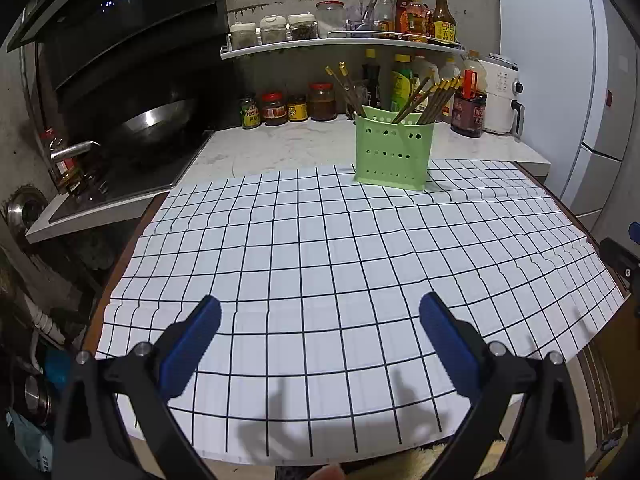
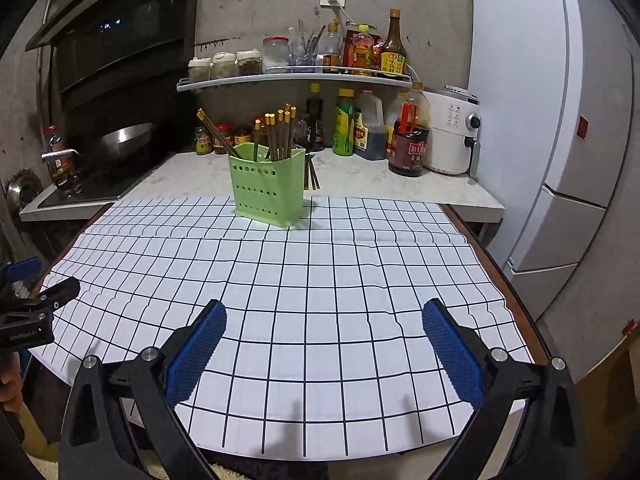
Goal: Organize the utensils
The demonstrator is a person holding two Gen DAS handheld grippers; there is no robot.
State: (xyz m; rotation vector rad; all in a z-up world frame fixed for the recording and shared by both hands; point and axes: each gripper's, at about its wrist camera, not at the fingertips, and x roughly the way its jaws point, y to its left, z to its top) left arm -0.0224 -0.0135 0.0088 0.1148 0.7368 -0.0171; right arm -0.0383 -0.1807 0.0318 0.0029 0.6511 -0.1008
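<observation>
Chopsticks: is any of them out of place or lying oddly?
Yes. A few chopsticks lie on the counter behind the green holder, while the rest stand inside it. Both grippers are open and empty.

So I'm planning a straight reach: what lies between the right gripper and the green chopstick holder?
Only bare grid-patterned mat lies between the right gripper and the green chopstick holder, shown in the right wrist view.
</observation>
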